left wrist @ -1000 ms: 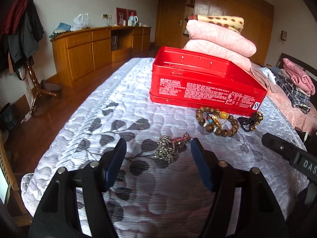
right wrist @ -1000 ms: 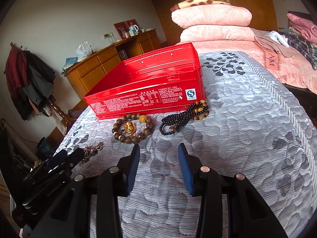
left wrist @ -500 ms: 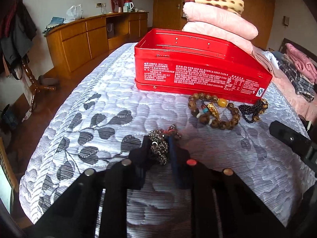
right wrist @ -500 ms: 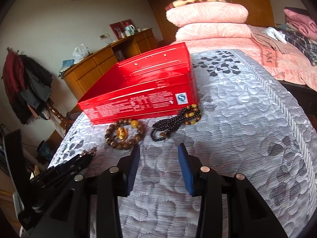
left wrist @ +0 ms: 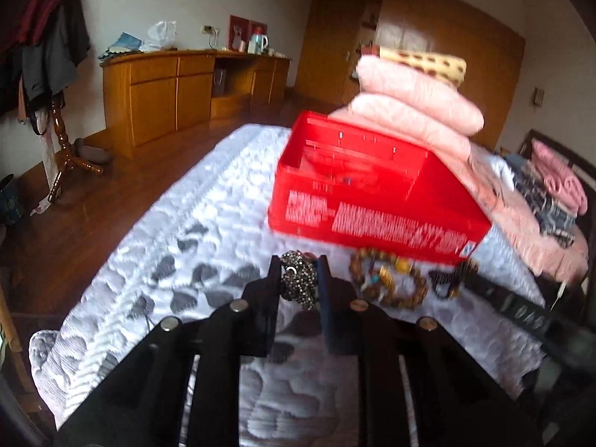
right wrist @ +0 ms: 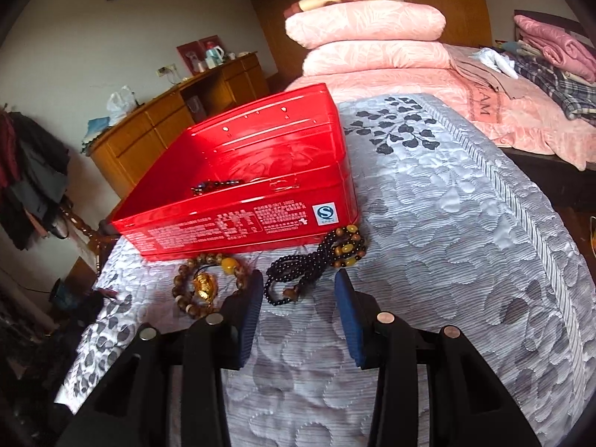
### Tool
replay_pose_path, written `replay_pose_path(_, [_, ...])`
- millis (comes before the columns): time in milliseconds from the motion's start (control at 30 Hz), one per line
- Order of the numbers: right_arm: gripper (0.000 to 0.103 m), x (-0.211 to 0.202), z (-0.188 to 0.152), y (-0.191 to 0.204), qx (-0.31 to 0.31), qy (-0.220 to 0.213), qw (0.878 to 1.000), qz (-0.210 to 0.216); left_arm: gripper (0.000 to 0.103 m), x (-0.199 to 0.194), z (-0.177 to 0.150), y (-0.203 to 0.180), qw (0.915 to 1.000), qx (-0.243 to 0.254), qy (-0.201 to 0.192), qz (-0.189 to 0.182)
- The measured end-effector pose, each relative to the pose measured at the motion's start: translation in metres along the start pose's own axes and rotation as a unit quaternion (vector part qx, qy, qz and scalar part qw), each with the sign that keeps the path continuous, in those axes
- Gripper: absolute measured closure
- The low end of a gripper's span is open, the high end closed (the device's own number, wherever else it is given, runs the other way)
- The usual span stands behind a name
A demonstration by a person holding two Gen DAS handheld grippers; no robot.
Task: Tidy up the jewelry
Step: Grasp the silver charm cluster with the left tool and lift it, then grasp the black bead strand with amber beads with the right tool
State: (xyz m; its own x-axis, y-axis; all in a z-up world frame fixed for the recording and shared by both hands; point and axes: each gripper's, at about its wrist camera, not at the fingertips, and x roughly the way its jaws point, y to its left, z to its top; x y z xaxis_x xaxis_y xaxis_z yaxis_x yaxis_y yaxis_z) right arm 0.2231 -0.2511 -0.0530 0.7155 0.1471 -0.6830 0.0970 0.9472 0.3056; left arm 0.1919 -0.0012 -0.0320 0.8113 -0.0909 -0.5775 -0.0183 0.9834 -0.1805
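Gripping a bunched silvery beaded chain (left wrist: 300, 279), the left gripper (left wrist: 298, 273) holds it before the open red tin box (right wrist: 238, 193) on the grey quilted bed (right wrist: 465, 253). The right gripper (right wrist: 298, 290) hovers open beside a dark bead necklace (right wrist: 316, 260).

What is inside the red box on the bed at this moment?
In the right wrist view, the red box stands open with one string of dark beads lying on its floor. The near wall covers the front strip of the floor, so anything lying there cannot be seen.
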Motion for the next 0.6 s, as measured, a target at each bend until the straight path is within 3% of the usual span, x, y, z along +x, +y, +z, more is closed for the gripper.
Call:
replay_pose_path(167, [0.063, 0.008, 0.008, 0.003, 0.008, 0.002, 1.000, -0.019, 0.085, -0.003, 0.014, -0.009, 0.9996, 0.012, -0.025, 0.003])
replay_pose_path(600, [0.062, 0.038, 0.013, 0.002, 0.027, 0.035, 0.999, -0.032, 0.085, 0.015, 0.015, -0.012, 0.9991, 0.042, -0.009, -0.004])
